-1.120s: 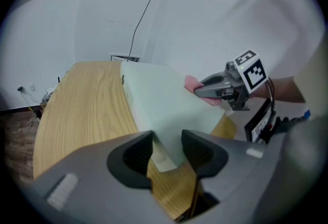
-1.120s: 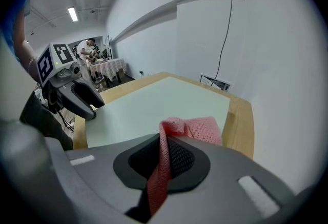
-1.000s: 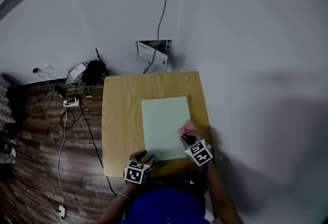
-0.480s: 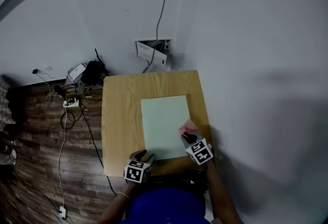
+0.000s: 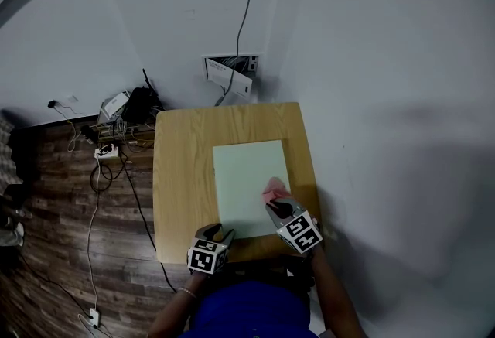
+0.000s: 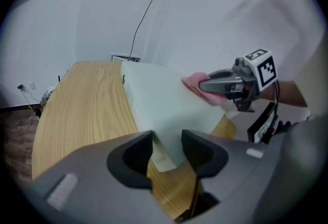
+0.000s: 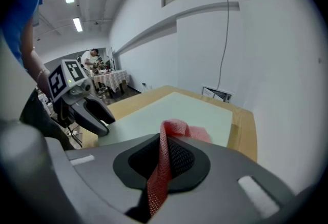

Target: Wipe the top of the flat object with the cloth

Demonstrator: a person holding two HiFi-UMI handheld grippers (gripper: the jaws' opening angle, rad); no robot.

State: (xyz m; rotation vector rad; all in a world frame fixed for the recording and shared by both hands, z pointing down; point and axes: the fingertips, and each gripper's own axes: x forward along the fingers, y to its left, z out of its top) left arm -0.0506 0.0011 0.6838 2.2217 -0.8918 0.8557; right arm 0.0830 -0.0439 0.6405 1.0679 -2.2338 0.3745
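A pale green flat board [image 5: 247,178] lies on the wooden table [image 5: 182,174]. My right gripper [image 5: 278,209] is shut on a pink mesh cloth [image 5: 271,191], which hangs over the board's near right part. In the right gripper view the cloth [image 7: 177,128] is pinched between the jaws, its free end draped toward the board [image 7: 174,110]. My left gripper [image 5: 220,234] sits at the board's near left corner. In the left gripper view that corner [image 6: 169,130] fills the gap between the jaws, touching both. The right gripper [image 6: 205,85] and cloth [image 6: 192,82] show beyond it.
An open wall box [image 5: 230,75] with a cable running up the wall is behind the table. Cables, plugs and a black device [image 5: 116,128] lie on the wood floor to the left. A white wall runs close along the table's right side.
My right gripper has lifted a little and shifted left, carrying the pink cloth further in over the board. The left gripper and the board have stayed put.
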